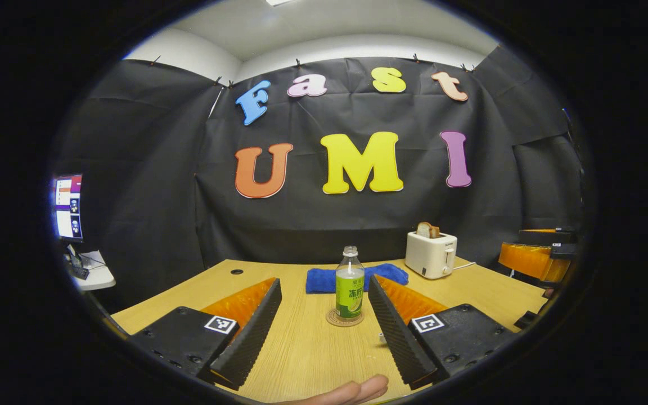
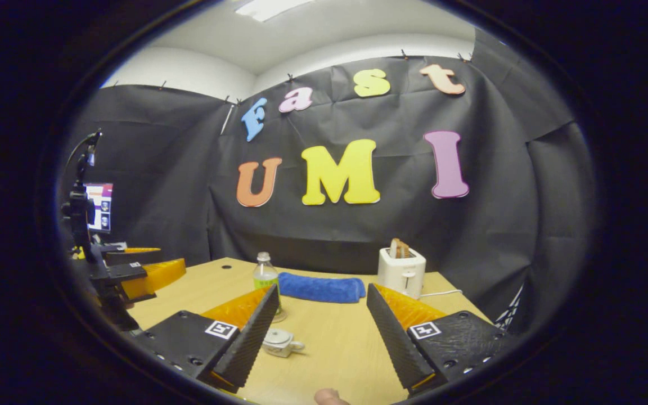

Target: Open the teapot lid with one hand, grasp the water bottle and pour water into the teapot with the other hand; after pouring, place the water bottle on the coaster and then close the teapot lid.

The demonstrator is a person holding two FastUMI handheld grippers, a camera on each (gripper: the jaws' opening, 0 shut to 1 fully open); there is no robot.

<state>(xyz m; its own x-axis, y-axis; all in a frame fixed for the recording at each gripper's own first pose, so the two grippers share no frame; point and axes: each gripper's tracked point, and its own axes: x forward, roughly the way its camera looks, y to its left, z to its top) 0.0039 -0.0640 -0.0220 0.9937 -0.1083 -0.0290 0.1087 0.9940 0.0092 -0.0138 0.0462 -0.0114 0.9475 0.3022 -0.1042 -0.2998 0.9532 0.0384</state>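
Bare table (image 1: 307, 349) runs open between the spread fingers straight to the bottle (image 1: 350, 284) at twelve o'clock. Blue towel (image 1: 324, 279) lies just behind it; toaster (image 1: 431, 254) blocks one o'clock. Small teapot (image 2: 280, 342) sits low at eleven, in the right gripper view.

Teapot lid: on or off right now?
On. In the right gripper view the lid sits on the small teapot, neither open gripper touching it.
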